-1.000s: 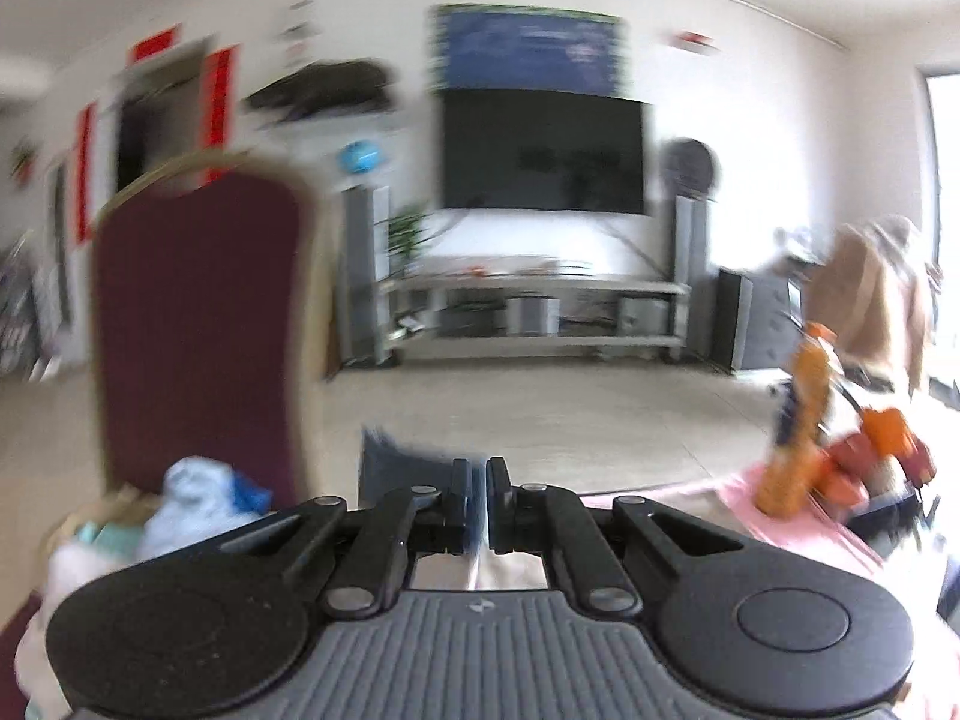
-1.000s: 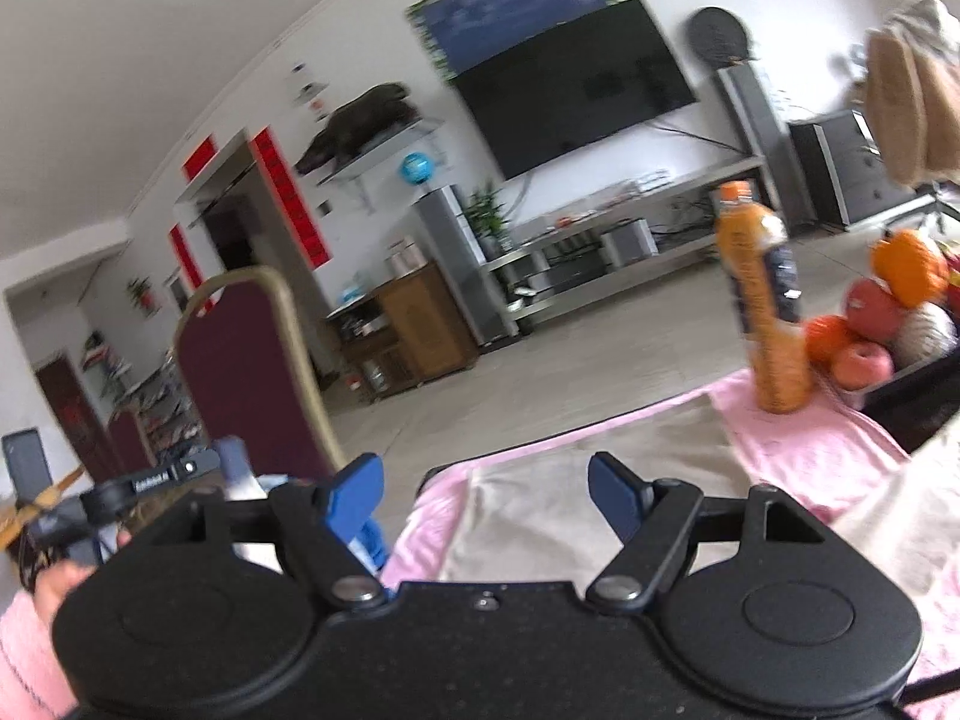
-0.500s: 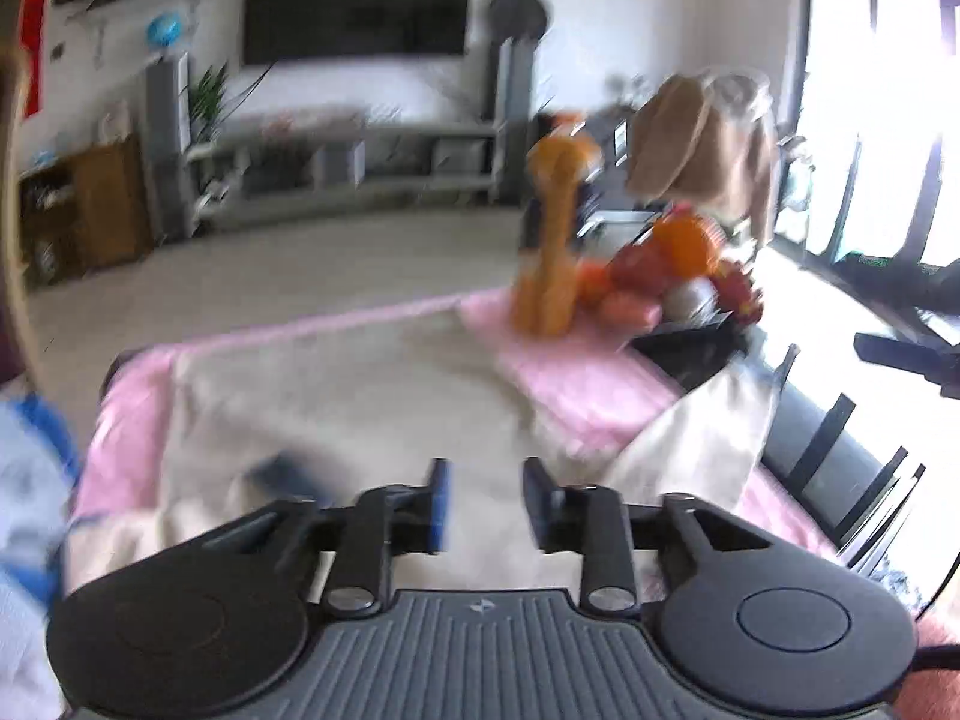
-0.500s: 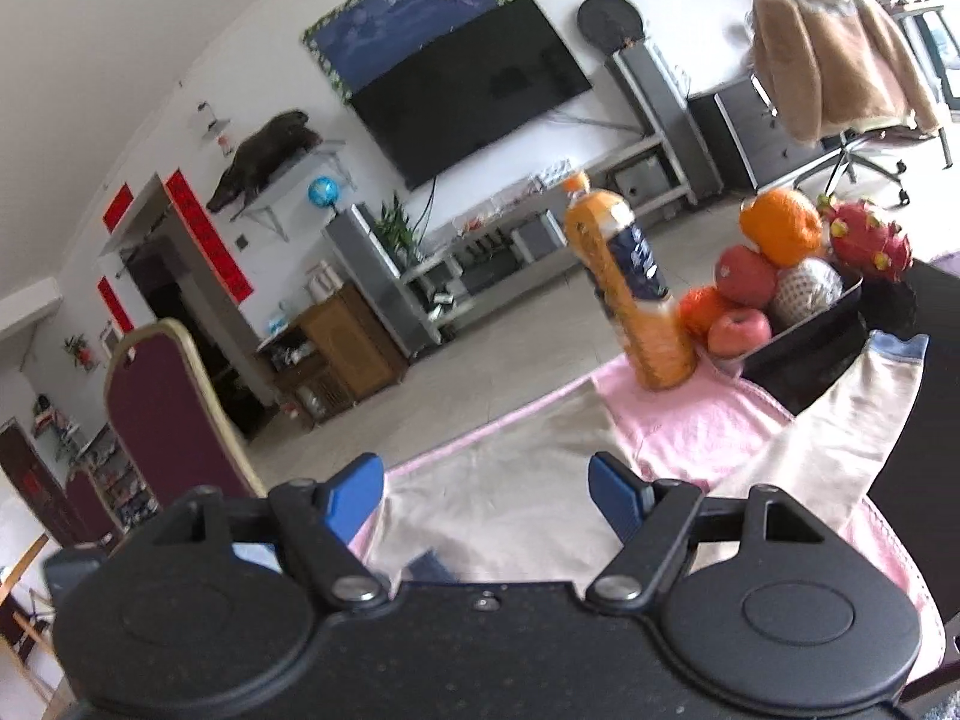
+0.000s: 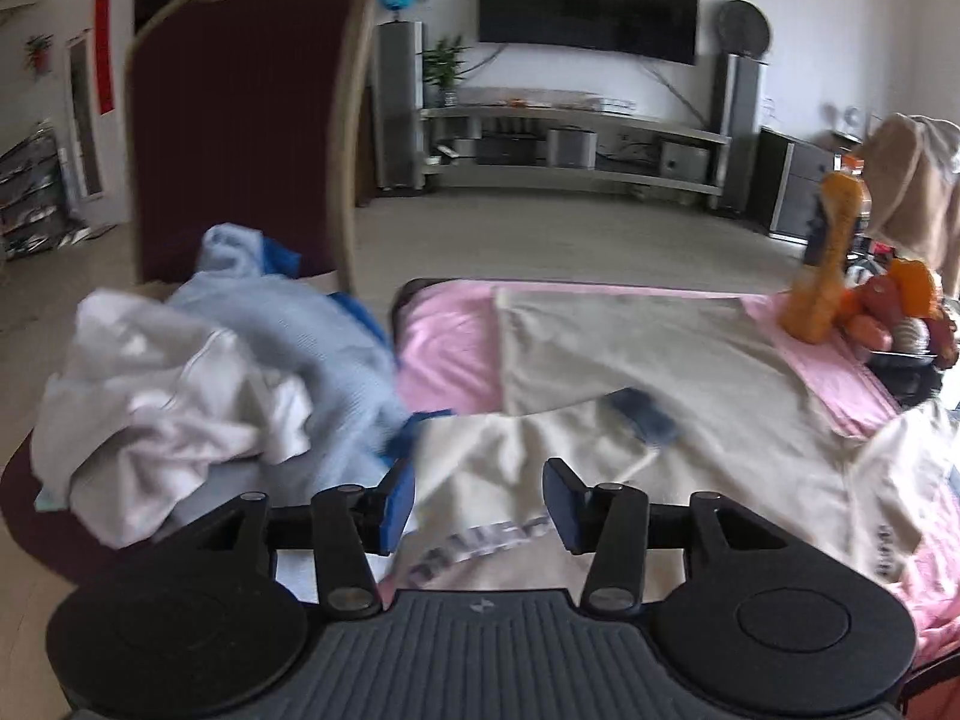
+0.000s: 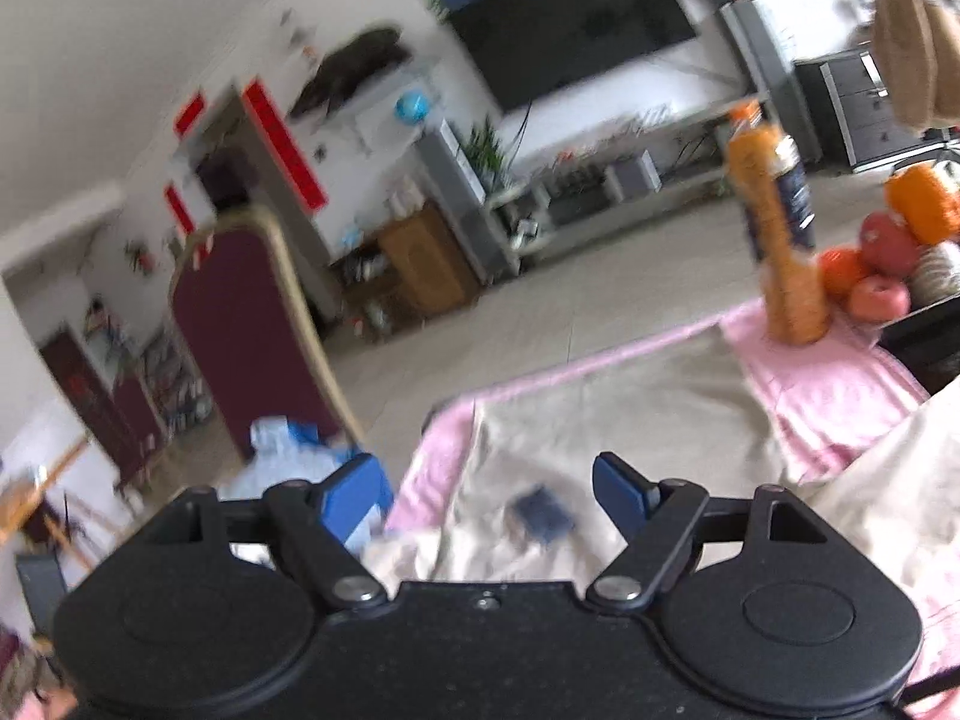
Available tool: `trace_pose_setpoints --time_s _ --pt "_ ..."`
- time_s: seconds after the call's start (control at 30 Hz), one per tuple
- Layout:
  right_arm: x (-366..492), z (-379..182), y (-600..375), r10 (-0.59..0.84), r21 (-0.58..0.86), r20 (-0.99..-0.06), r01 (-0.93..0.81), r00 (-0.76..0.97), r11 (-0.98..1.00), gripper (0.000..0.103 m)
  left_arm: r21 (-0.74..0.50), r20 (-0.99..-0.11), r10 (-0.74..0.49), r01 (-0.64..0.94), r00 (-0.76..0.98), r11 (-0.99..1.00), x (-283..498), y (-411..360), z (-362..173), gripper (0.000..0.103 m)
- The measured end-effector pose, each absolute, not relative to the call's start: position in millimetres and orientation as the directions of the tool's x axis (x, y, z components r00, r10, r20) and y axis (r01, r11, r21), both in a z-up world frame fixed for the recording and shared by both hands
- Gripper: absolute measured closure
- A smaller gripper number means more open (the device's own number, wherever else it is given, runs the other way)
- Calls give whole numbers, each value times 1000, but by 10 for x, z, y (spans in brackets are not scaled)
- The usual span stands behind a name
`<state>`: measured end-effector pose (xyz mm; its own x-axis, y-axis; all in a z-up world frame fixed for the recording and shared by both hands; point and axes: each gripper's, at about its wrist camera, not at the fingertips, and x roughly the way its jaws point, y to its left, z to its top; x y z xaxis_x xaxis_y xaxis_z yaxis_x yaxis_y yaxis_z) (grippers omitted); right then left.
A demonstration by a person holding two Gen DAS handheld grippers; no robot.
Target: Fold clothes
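Cream garment (image 5: 660, 384) lies spread on the pink-covered surface (image 5: 444, 342): soft, light, floppy, so pinch a hem or sleeve edge. Your left hand-held gripper (image 5: 478, 501) is opening, nothing between; right hand-held gripper (image 6: 487, 495) apart, empty. Unfolded pile (image 5: 198, 372) on chair; living room behind.

Both grippers (image 5: 479, 507) (image 6: 489, 495) black — blue-padded fingers (image 5: 397, 501), silver screws.
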<state>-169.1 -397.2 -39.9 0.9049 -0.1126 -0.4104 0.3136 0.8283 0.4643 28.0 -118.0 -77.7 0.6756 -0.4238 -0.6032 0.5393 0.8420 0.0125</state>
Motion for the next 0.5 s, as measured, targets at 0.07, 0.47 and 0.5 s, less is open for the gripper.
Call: trace_pose_setpoints --time_s 0.07,0.47,0.5 --pt "-1514 -568 -3880 -86 419 -454 298 887 858 24 -6 -620 -409 518 669 856 374 -1173 -933 57" --pt "-714 -1530 -3700 -299 91 -630 450 717 888 0 -128 -700 -434 499 567 857 662 -1262 -1570 57" --pt "-641 -1613 -3714 -314 82 -648 474 693 877 0 -125 -704 -431 499 564 857 669 -1277 -1595 57"
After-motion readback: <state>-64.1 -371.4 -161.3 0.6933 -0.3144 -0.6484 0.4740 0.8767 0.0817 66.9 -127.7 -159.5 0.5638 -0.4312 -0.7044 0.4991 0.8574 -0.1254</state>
